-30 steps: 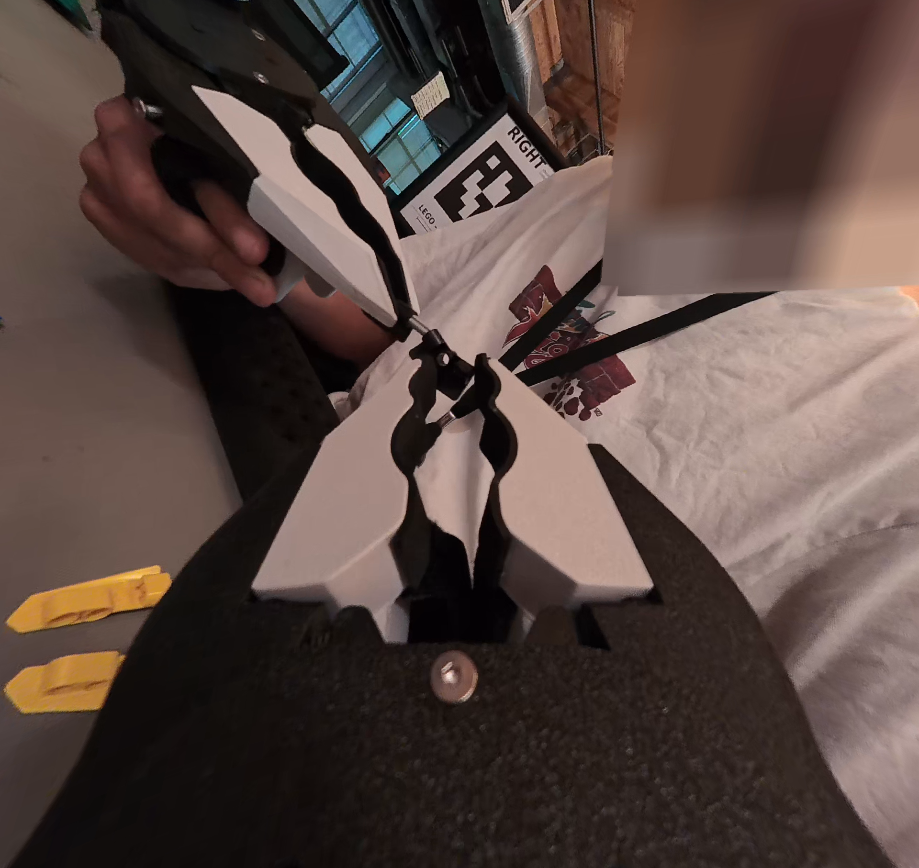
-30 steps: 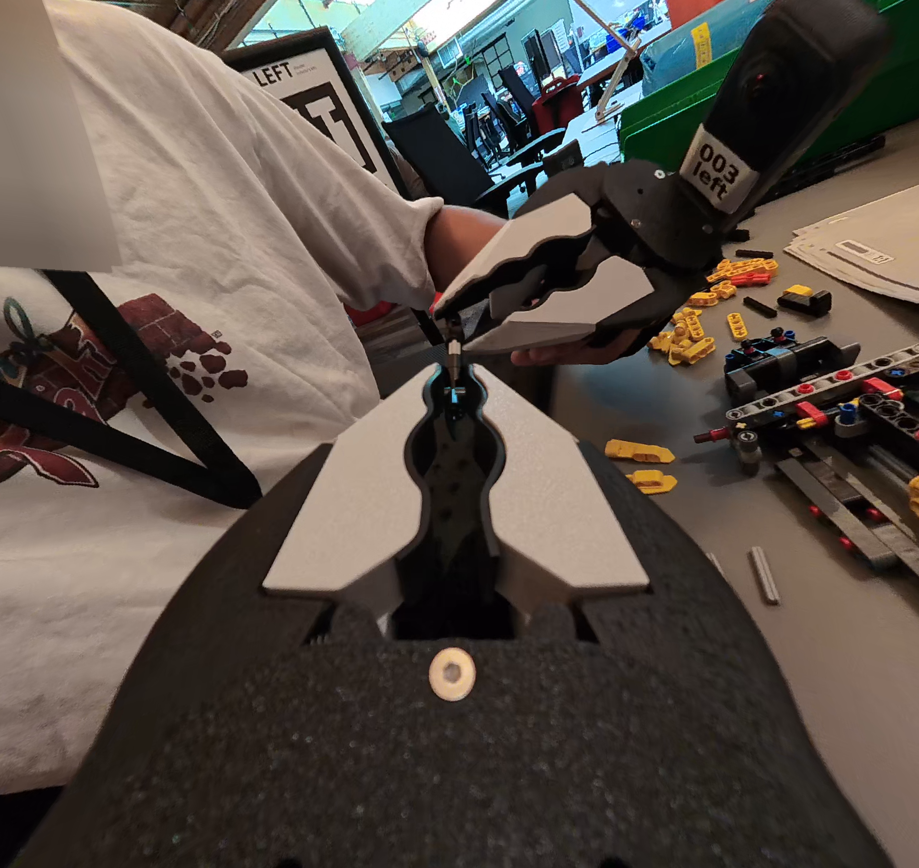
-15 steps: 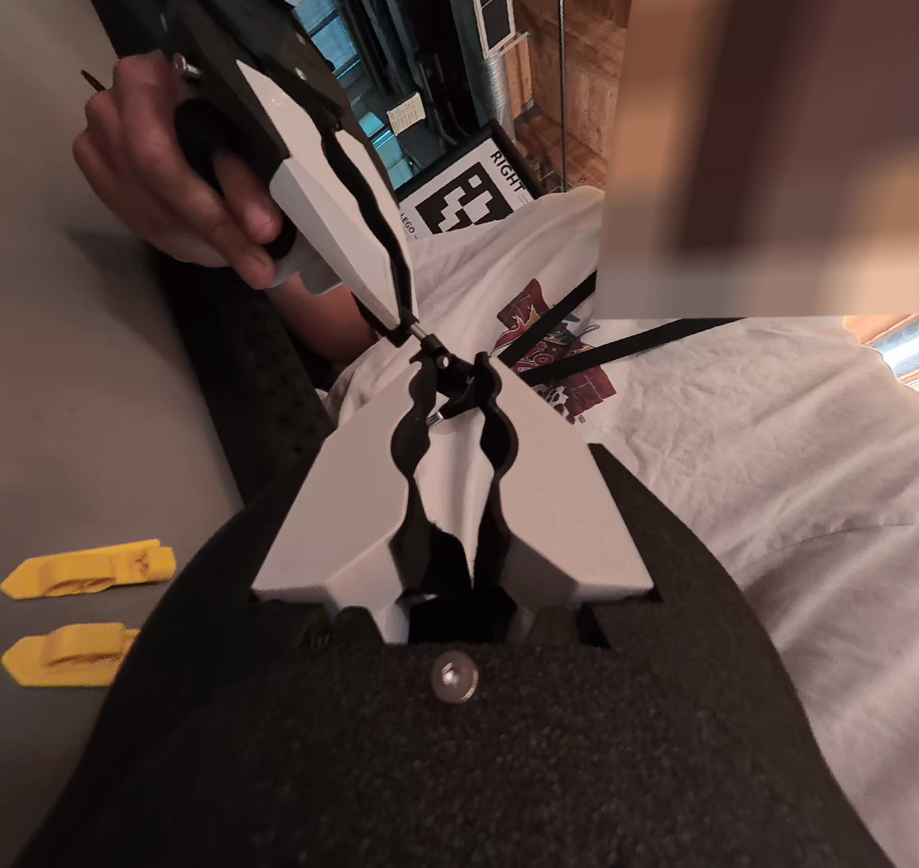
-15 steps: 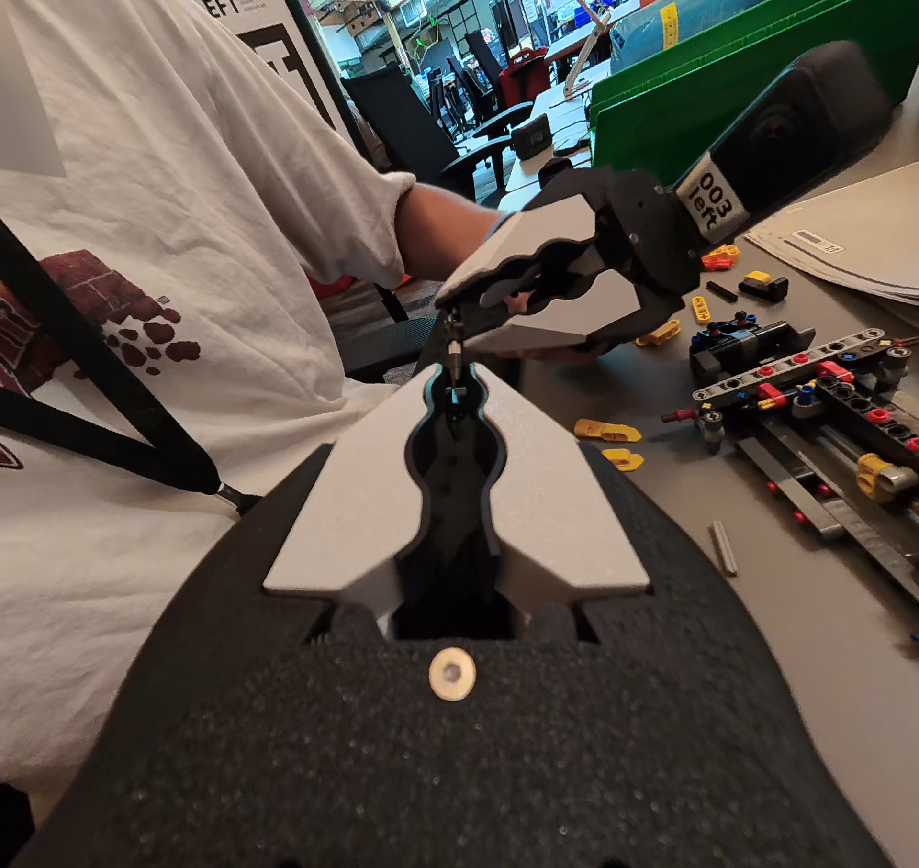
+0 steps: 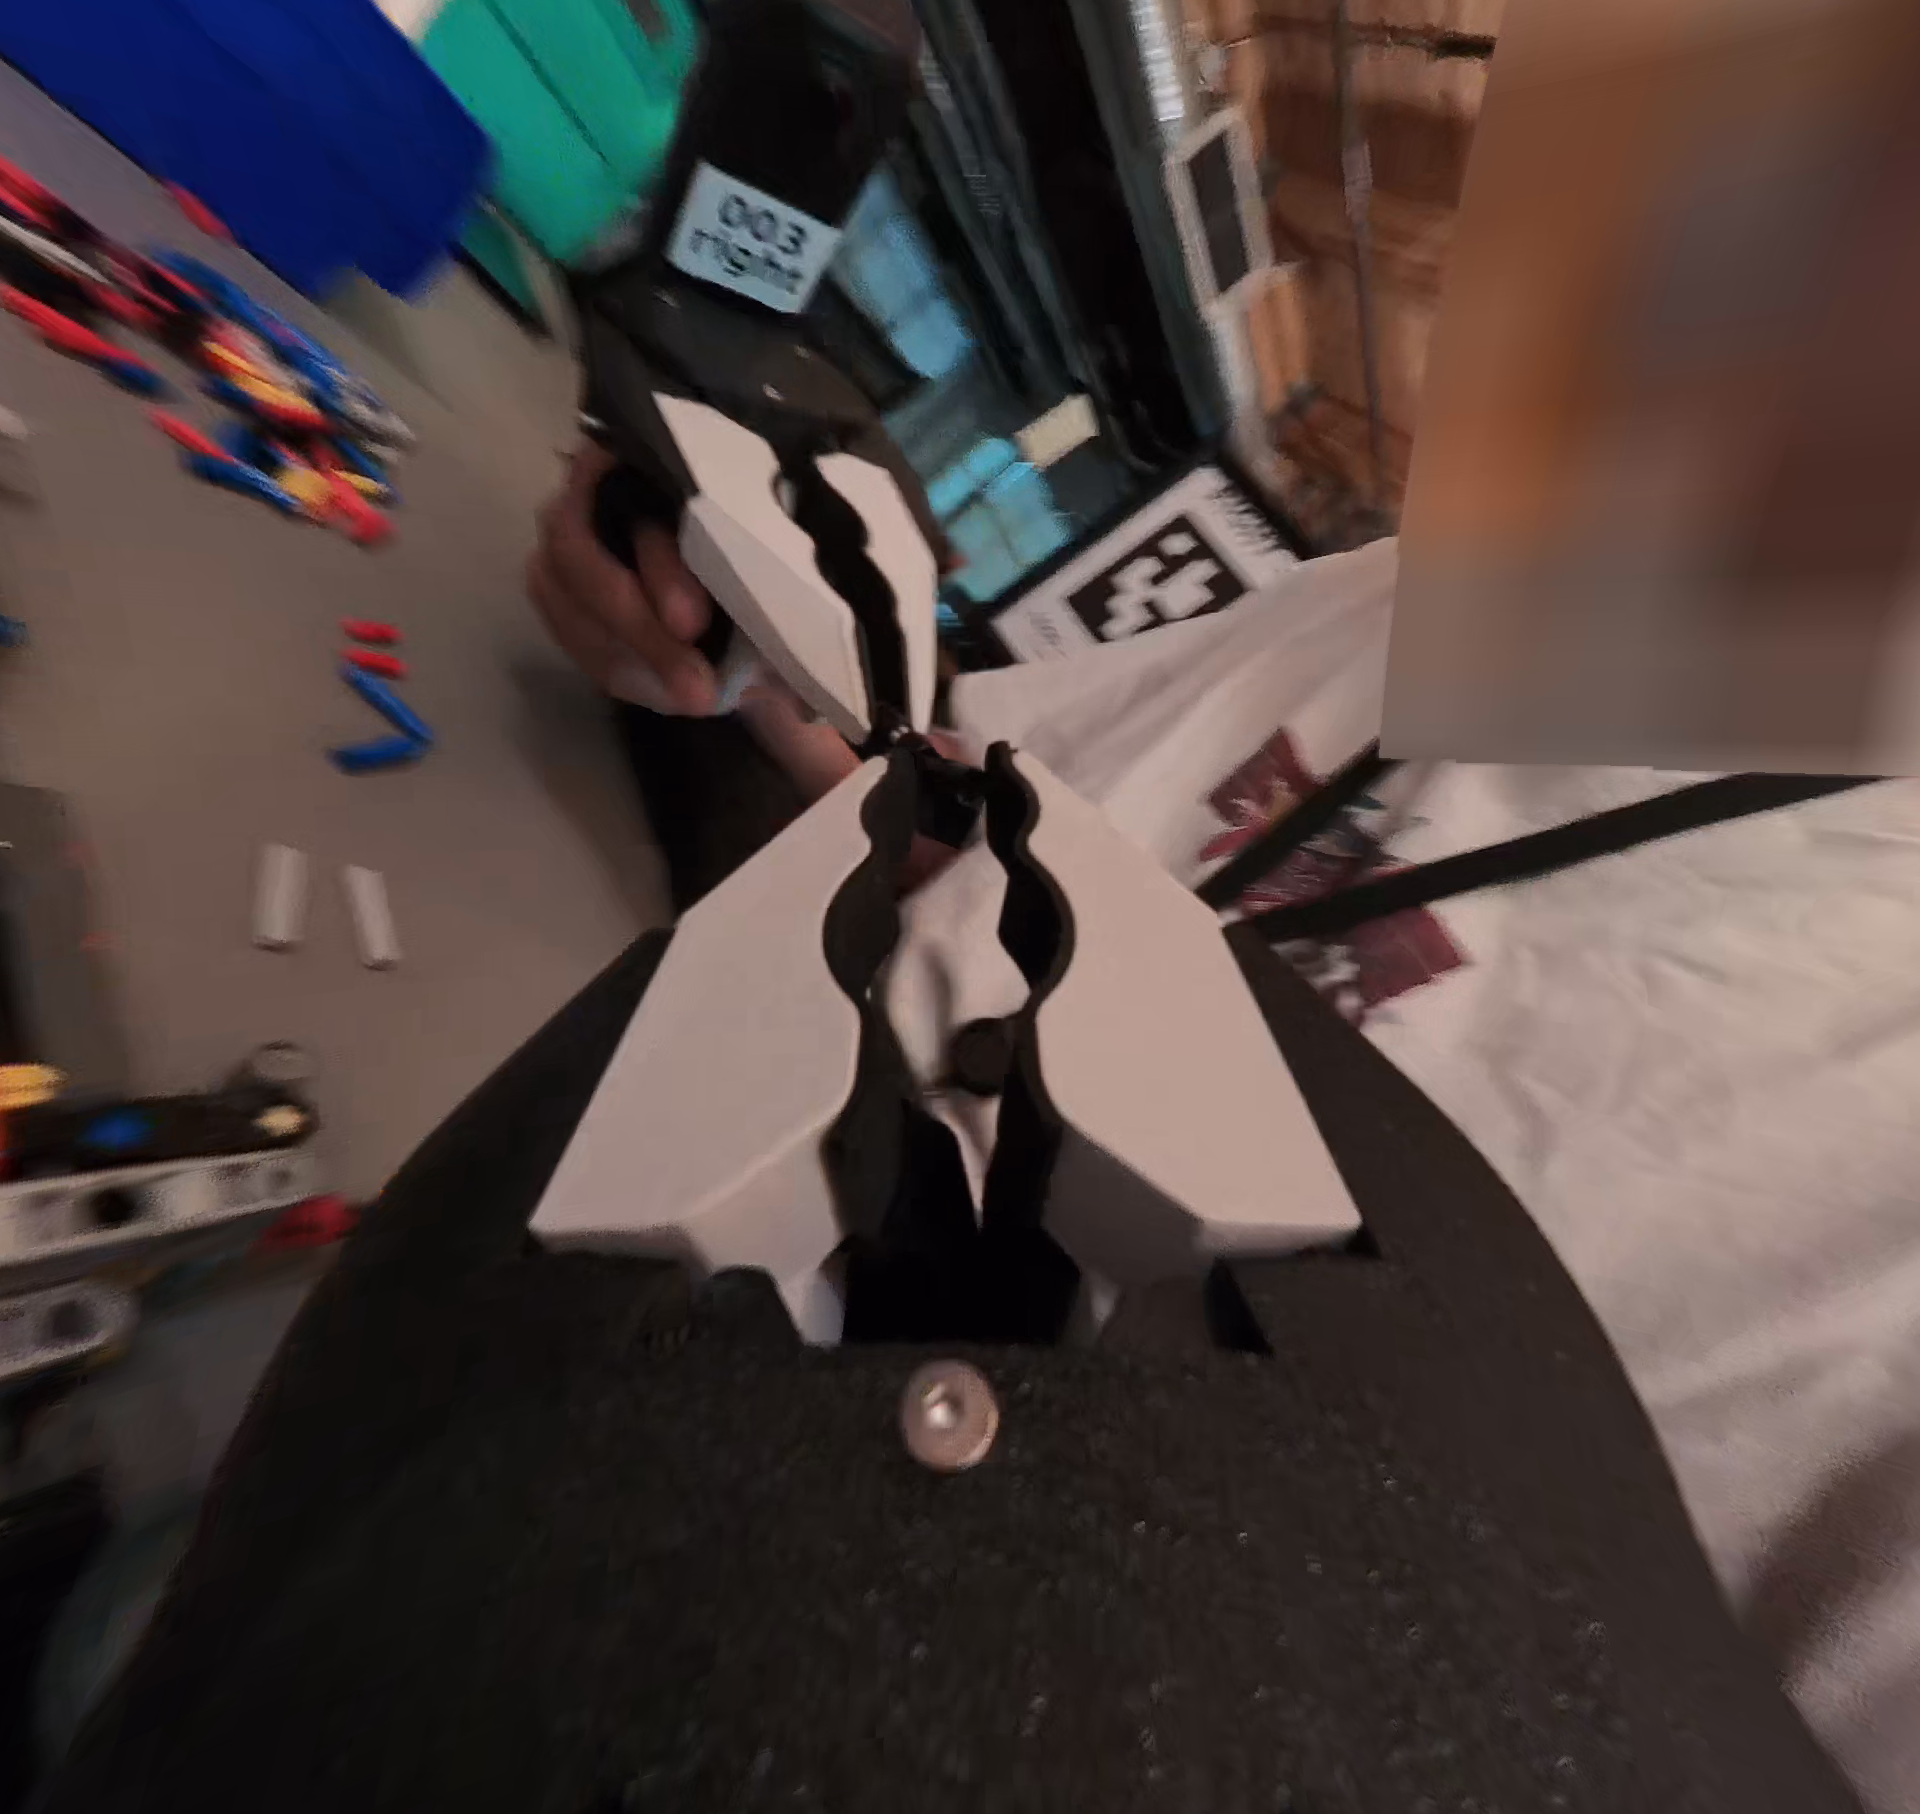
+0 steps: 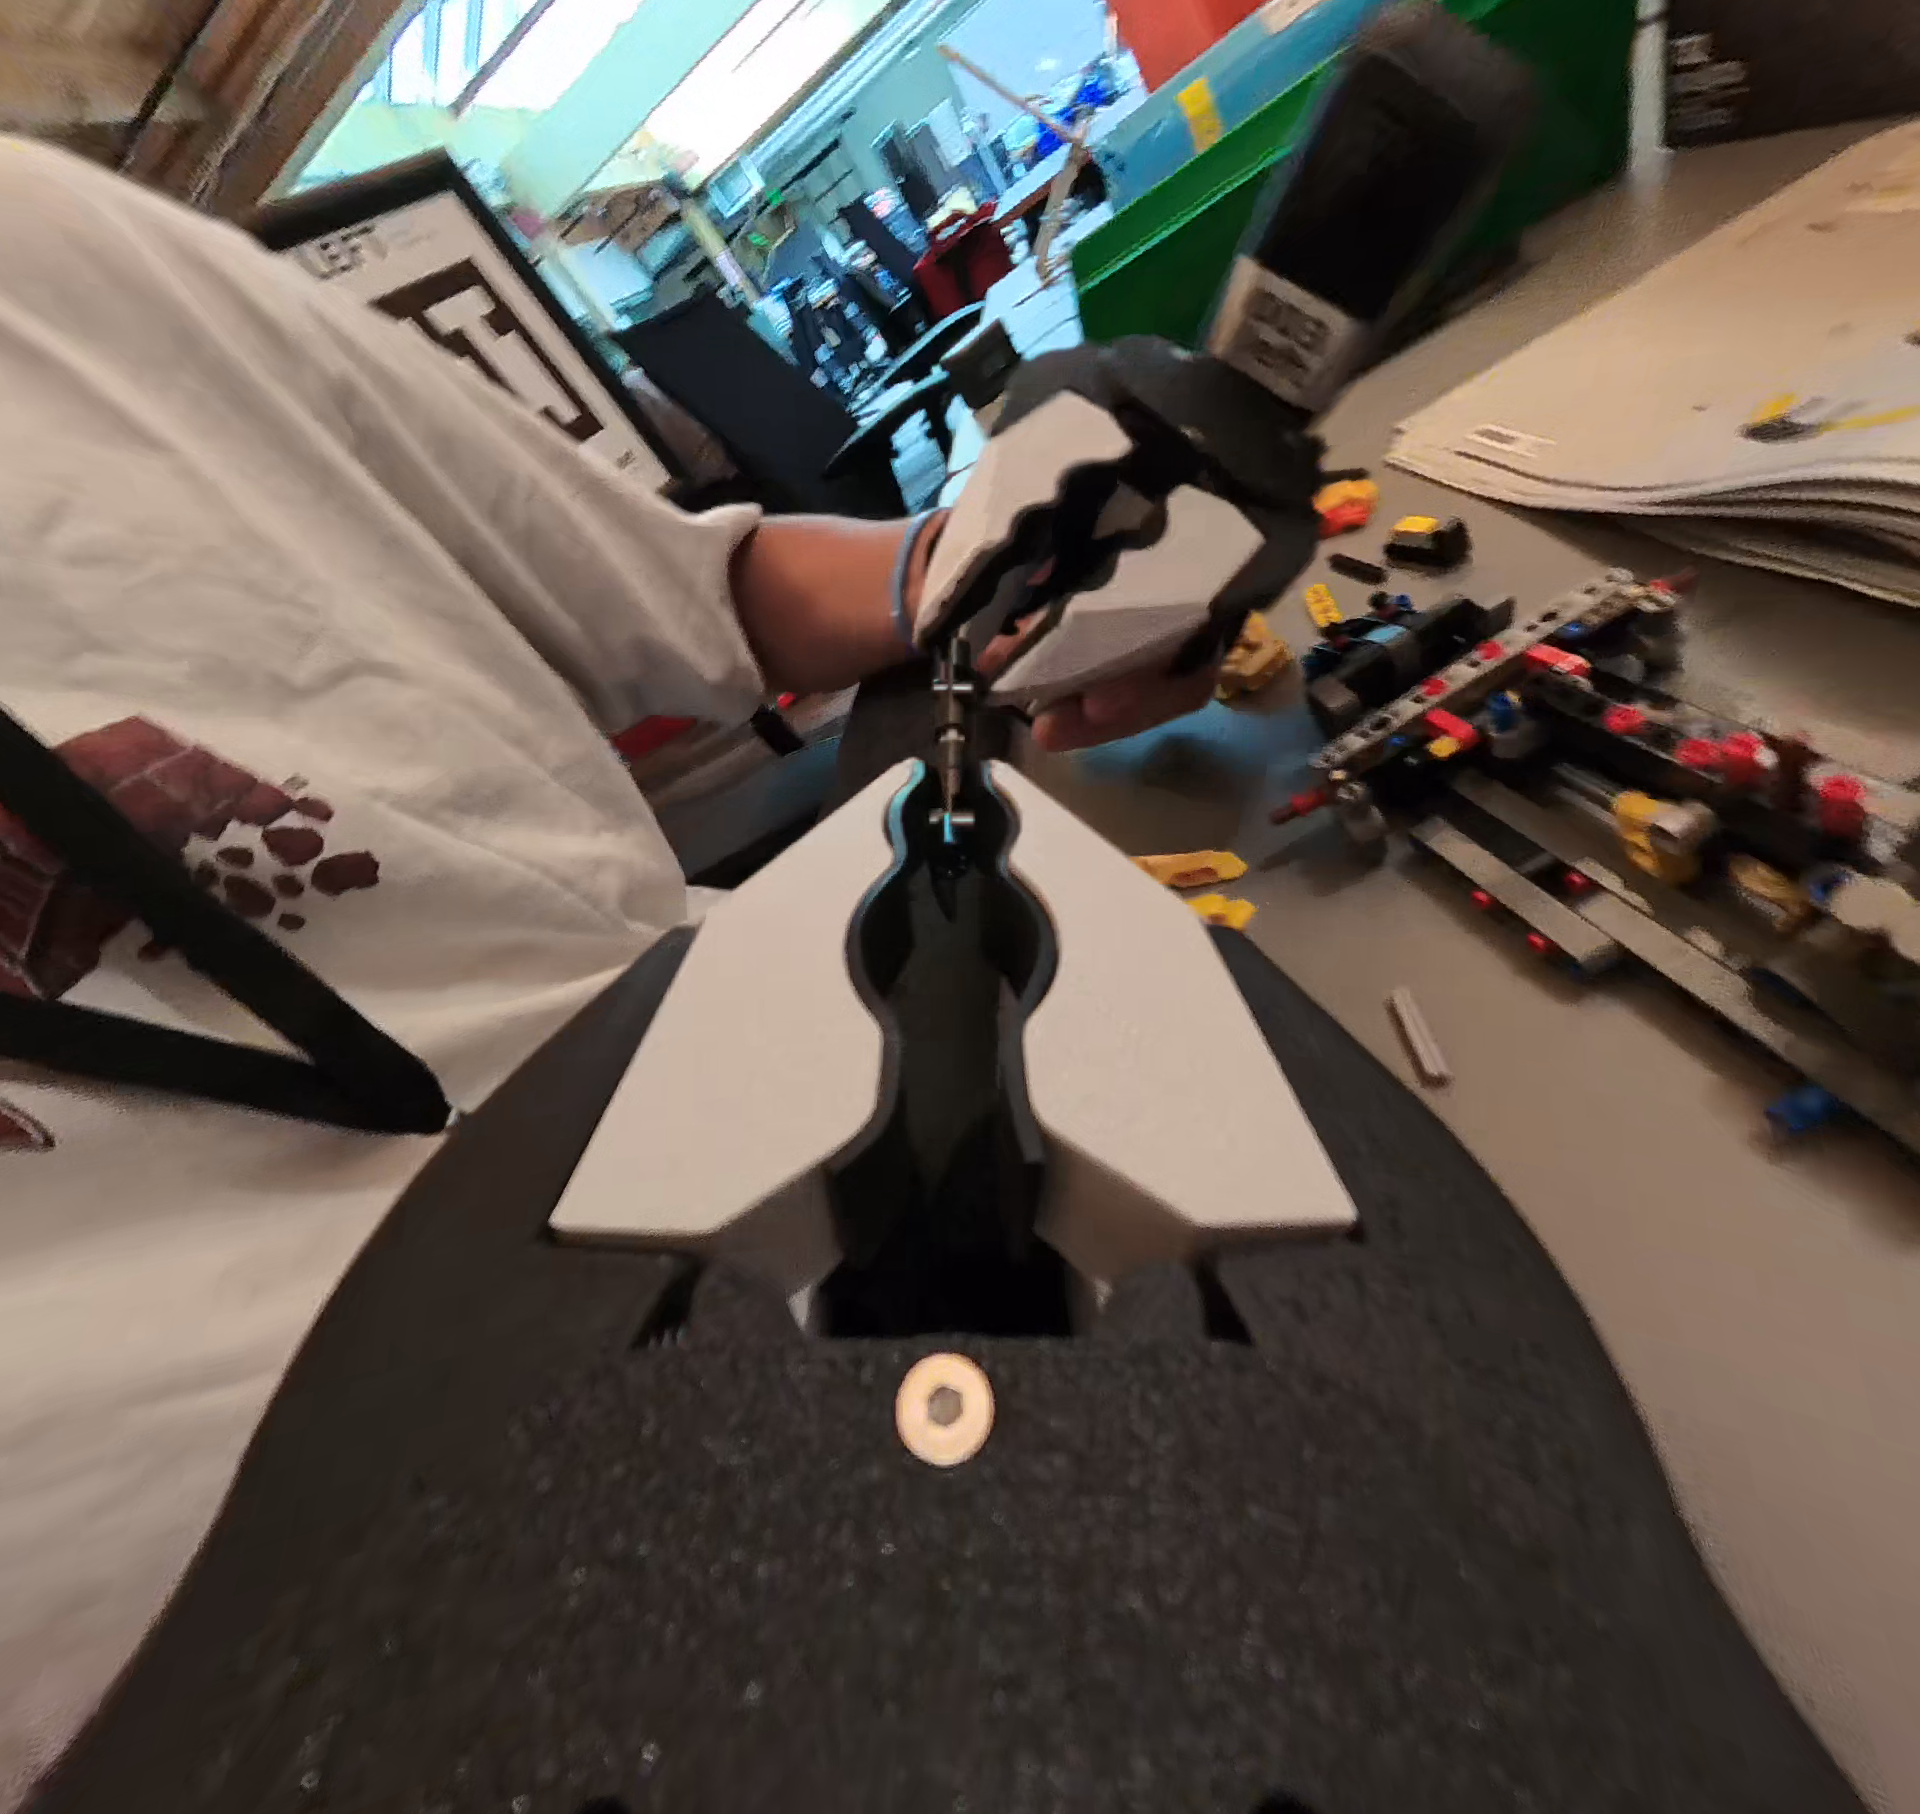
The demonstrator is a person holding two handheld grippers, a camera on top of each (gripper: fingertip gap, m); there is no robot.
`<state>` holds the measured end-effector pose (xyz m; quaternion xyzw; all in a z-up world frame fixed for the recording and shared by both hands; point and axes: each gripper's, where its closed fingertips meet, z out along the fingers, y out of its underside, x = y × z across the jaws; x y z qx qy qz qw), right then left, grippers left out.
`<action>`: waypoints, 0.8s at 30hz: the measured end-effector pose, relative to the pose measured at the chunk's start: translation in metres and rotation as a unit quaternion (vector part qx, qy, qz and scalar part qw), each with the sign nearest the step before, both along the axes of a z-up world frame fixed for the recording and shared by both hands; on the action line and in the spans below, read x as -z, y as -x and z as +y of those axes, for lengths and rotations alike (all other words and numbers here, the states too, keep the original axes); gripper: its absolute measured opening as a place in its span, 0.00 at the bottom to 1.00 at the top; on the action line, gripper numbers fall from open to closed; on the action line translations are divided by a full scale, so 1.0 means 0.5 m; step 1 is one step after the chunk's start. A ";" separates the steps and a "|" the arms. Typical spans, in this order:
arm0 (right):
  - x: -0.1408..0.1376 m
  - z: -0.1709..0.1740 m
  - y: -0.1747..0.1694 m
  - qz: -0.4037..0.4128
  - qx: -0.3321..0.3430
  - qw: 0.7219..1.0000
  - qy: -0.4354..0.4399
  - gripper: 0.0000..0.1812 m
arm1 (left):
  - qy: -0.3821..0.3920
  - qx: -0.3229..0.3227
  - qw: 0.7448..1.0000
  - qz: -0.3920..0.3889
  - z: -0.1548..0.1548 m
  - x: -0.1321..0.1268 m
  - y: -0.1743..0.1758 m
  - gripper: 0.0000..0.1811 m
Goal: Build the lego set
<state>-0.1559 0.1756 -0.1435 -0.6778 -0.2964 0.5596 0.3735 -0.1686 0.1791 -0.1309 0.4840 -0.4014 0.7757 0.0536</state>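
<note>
In the right wrist view the right gripper (image 6: 948, 808) has its fingers (image 6: 790, 1016) drawn close, clenched at the tips on a thin dark axle piece (image 6: 950, 725) that stands upright between the two tools. Its upper end sits at the tips of the left gripper (image 6: 961, 658), held above and just beyond. In the left wrist view the left gripper (image 5: 940, 793) shows a narrow gap between its fingers (image 5: 1132, 1016), with a small black part (image 5: 940, 808) pinched at the very tips; a round black piece (image 5: 979, 1056) shows lower in that gap, but whether it is held there or lies behind I cannot tell. The right gripper (image 5: 883, 715) comes down from above-left, its tips meeting the left ones. Both tools meet off the near edge of the worktop (image 6: 1558, 1297), in front of the person's white shirt (image 6: 312, 569), so there is little room on that side. To the right, the grey worktop is bare close in, with one grey rod (image 6: 1419, 1035) lying alone and two yellow pieces (image 6: 1195, 881) near the edge. Farther along lies the long dark lego assembly (image 6: 1558, 777) studded with red, blue and yellow parts, and past it a stack of paper sheets (image 6: 1714, 414) and a green bin (image 6: 1195, 247). The left wrist view is motion-blurred; it shows loose red and blue pieces (image 5: 270, 414), two white cylinders (image 5: 322, 897), and a blue bin (image 5: 208, 71) at the far side.
</note>
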 end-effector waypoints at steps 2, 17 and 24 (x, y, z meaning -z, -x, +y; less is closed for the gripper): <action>0.007 0.009 -0.003 -0.001 0.017 1.000 0.012 0.03 | -0.074 -0.044 0.996 0.006 0.014 0.014 -0.007 0.10; 0.030 0.035 0.002 -0.040 0.058 0.997 0.008 0.03 | -0.187 -0.089 0.978 0.018 0.017 0.046 -0.014 0.07; 0.033 0.033 0.006 -0.044 0.055 0.997 0.011 0.03 | -0.209 -0.096 0.973 0.024 0.018 0.059 -0.016 0.03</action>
